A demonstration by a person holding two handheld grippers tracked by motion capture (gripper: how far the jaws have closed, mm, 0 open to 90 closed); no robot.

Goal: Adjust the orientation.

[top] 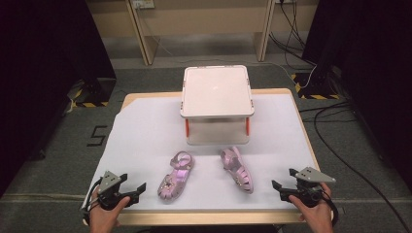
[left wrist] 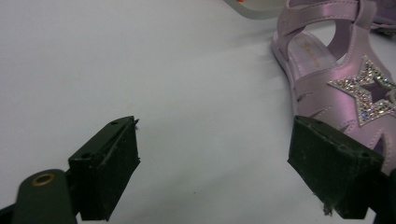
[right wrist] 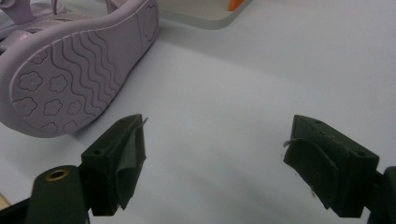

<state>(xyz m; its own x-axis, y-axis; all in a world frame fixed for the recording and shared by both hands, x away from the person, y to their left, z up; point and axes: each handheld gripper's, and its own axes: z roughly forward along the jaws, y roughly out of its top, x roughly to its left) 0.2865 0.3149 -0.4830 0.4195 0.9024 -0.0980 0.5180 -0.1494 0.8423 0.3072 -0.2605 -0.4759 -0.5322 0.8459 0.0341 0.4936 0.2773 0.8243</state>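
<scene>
Two pink child's sandals lie on the white table sheet. The left sandal (top: 176, 176) stands upright, its glitter star (left wrist: 369, 93) showing in the left gripper view. The right sandal (top: 237, 169) lies tipped on its side, its wavy sole (right wrist: 70, 74) facing the right gripper view. My left gripper (top: 137, 192) stands open near the front left edge, a short way left of the left sandal, nothing between its jaws. My right gripper (top: 284, 182) stands open at the front right, apart from the right sandal.
A white two-level stand (top: 216, 91) with orange posts sits at the table's back middle, behind the sandals. The table sheet (top: 141, 131) spreads wide on both sides. Cables (top: 335, 121) trail on the floor at the right.
</scene>
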